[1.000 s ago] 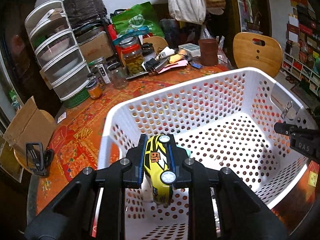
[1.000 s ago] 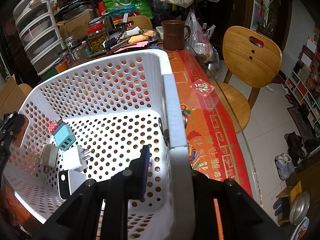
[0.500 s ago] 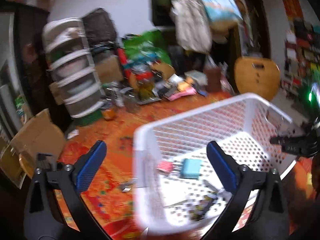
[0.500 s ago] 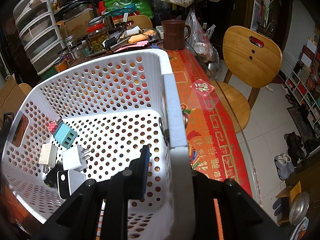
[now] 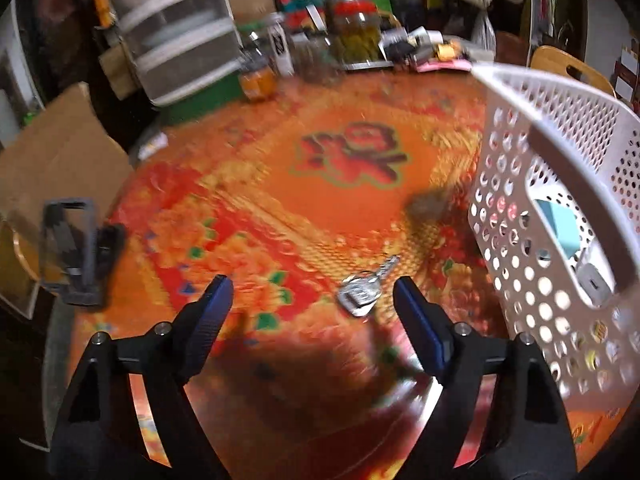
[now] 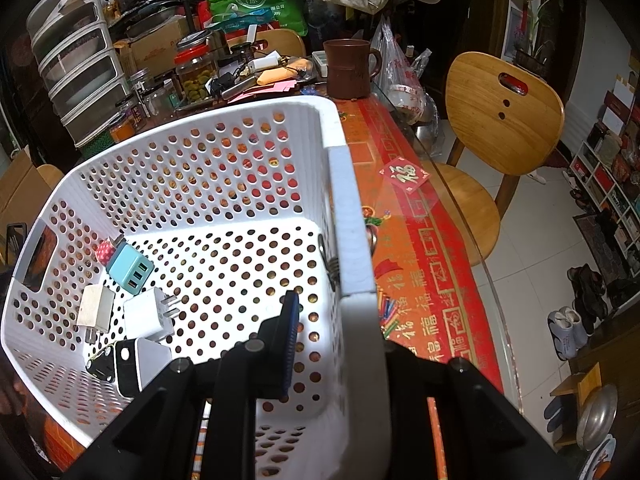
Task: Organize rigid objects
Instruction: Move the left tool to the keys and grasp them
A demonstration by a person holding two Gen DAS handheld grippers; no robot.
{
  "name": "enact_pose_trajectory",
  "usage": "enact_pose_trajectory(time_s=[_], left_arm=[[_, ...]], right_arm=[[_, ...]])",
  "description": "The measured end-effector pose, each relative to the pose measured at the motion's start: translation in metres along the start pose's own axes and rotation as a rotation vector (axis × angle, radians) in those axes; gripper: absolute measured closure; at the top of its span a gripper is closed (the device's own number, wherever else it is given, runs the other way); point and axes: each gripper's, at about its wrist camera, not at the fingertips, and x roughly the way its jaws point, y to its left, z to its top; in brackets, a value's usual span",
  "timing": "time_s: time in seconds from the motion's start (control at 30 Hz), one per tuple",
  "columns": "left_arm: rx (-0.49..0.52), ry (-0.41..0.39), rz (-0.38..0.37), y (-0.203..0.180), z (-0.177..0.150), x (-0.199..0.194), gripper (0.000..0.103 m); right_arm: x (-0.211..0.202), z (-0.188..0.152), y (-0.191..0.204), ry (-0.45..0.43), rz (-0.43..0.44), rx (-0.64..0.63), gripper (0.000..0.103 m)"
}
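Silver metal catches the light on the orange-red cloth: a key [image 5: 366, 290] lies flat on the bench [image 5: 320, 200], just ahead of the left gripper [image 5: 308, 300] and a touch right of its centre line. That gripper's blue pads stand well apart with nothing between them, and the jaws are closing as it points down at the cloth. The picture is smeared, so the key's exact outline is hard to read.

Over on the right, the right gripper [image 6: 332, 332] is clamped on the near wall of the white basket [image 6: 348, 200], one finger inside, one out, pinning it steady. Chargers [image 6: 130, 268] sit in the basket's far-left corner.

My read: the key is next. To do it well, the left gripper should slide a little right so the key sits midway between the pads, then drop until the tips nearly brush the cloth. A flat key gives little to pinch, so closing across its broad head rather than its thin blade looks wiser. Close early and it skates away. The basket's perforated wall stands near on the right, so mind that finger.
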Motion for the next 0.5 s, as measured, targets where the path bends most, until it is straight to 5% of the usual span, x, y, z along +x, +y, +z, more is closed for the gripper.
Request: enact_pose_trajectory(time_s=[0.13,0.23,0.37,0.5], left_arm=[[0.010,0.031,-0.001,-0.021,0.002,0.025,0.035],[-0.018,0.064,0.007,-0.022,0.001,0.037,0.052],[-0.041,0.084,-0.017,-0.019,0.001,0.038,0.097],[-0.048,0.082,-0.020,-0.016,-0.001,0.033,0.101]], right_arm=[[-0.001,0.000,0.000,0.001,0.000,-0.004,0.083],[-0.001,0.000,0.000,0.001,0.000,-0.003,0.083],[-0.001,0.000,0.000,0.001,0.000,-0.003,0.083],[-0.001,0.001,0.001,0.001,-0.001,-0.003,0.083]])
